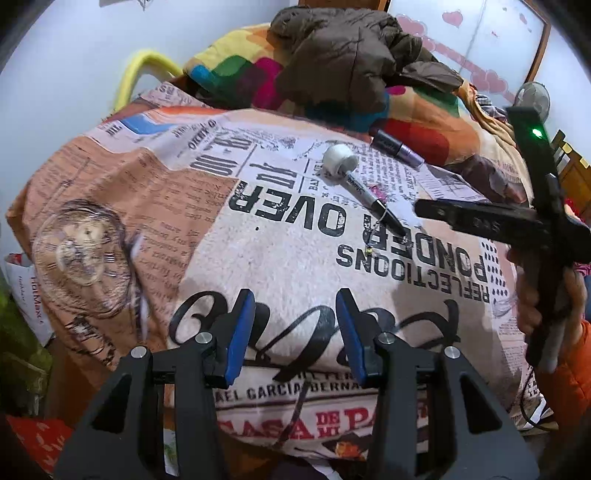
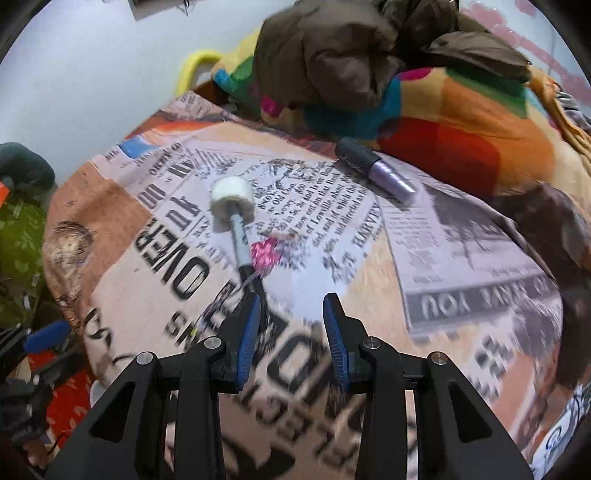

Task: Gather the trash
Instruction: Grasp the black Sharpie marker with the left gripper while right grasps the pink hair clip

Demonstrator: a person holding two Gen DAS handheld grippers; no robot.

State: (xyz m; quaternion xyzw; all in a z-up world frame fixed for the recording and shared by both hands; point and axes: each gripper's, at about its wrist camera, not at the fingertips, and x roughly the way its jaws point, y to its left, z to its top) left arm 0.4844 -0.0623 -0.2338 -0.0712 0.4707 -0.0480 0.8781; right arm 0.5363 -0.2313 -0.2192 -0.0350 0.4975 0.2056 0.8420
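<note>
Both the left gripper (image 1: 295,332) and right gripper (image 2: 291,339) stand part-open and empty; beside the white tape roll (image 2: 232,199), the light, stiff black marker pen (image 2: 243,247) suits a mid-barrel pinch.

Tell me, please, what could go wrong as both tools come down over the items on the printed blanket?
1. The black marker is pushed into the white tape roll, so grabbing one may drag the other.
2. The right tool is nearest the marker tip and could nudge it away.
3. The pink scrap is small and easily missed.

A bedroom in a home. A bed (image 1: 110,192) carries a newspaper-print blanket (image 1: 295,258), a bright patchwork quilt (image 2: 461,122) and a heaped brown jacket (image 1: 343,59); pink heart stickers (image 1: 452,16) dot the wall.
</note>
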